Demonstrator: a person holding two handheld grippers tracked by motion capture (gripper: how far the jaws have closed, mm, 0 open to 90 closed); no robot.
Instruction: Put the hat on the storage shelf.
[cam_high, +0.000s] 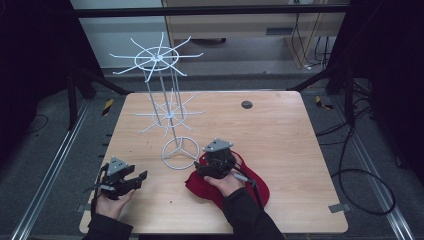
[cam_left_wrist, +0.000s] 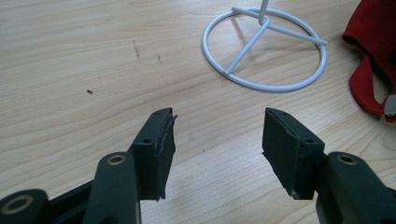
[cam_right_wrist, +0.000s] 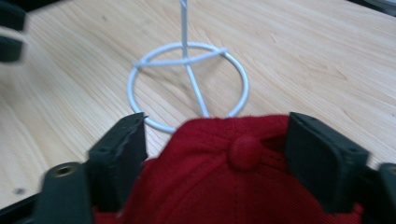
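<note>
Right claw (cam_right_wrist: 215, 154) apart astride red cap (cam_right_wrist: 224, 186), crown toward white stand (cam_right_wrist: 187, 84), left claw (cam_left_wrist: 217, 149) apart.

Gaping left tool (cam_left_wrist: 217, 140) near white stand base (cam_left_wrist: 264, 49)

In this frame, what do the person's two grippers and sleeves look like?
Both are black handheld tools. The left gripper and right gripper each carry a grey three-cornered plate on top. Each has two black jaws faced with flat dark pads, on arms with brass-coloured pivot pins. A dark cable trails from each. The sleeves are dark.
</note>
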